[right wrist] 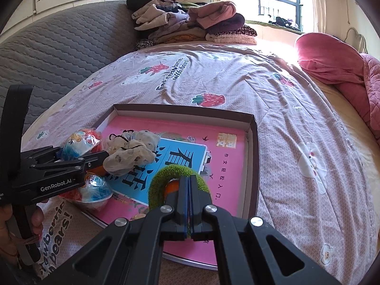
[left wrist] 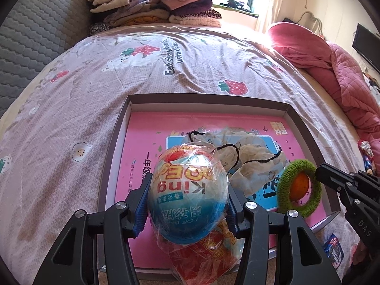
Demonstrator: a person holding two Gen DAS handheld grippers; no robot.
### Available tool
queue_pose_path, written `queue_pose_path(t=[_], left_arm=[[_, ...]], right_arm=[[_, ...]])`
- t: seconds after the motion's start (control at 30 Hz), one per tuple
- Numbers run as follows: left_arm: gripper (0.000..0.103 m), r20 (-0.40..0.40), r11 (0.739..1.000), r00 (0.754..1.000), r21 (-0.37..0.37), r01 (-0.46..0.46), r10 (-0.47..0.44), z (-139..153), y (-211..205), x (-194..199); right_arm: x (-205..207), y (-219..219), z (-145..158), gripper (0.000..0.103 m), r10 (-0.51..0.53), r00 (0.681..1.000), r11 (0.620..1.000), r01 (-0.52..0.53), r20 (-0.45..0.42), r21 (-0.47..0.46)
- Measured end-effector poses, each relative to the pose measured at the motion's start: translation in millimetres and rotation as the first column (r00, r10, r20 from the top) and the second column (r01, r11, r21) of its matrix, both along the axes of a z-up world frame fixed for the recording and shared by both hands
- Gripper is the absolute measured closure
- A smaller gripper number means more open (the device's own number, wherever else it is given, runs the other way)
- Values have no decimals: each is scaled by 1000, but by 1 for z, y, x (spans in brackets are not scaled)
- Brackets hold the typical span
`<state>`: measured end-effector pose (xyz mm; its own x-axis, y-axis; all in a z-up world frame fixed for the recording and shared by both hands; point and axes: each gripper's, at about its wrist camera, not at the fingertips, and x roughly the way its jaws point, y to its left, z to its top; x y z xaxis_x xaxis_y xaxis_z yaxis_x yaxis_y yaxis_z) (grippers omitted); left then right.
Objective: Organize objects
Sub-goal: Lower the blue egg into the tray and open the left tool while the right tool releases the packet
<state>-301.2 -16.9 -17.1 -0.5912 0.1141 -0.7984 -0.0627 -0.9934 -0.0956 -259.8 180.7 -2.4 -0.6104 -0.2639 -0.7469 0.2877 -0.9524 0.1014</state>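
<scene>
Currently: left tool half spread, blue pads clamped on both sides of a wrapped toy egg, blue-and-white shell, crinkly clear wrap. Held over the near left part of a shallow box lying on the bed. Second wrapped egg directly below the first, red print, apparently resting at the box's near edge; contact between the two hard to call from here.

Right tool fully closed, pinching the rim of a green fuzzy ring. Something orange visible through the ring's hole. Ring hangs over the near right part of the box.

Box floor covered by a pink book with a blue panel. Crumpled pale pouch with black drawstring lying on the book, between egg and ring.

Folded clothes stacked at the far end of the bed, pink quilt bunched along the right side.
</scene>
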Motion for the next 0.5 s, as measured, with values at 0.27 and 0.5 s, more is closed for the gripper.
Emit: queue_pose_path(t=[0.27,0.5], left_arm=[[45,11,1000,1000,5,-7,7,-3,-2,0],[44,5,1000,1000,-5,-15,15,-2,-3,2]], right_arm=[[-2,0,-4,102,-7,1000,1000,7,21,6],[-4,0,-9,93,-22,999,1000,22,42,15]])
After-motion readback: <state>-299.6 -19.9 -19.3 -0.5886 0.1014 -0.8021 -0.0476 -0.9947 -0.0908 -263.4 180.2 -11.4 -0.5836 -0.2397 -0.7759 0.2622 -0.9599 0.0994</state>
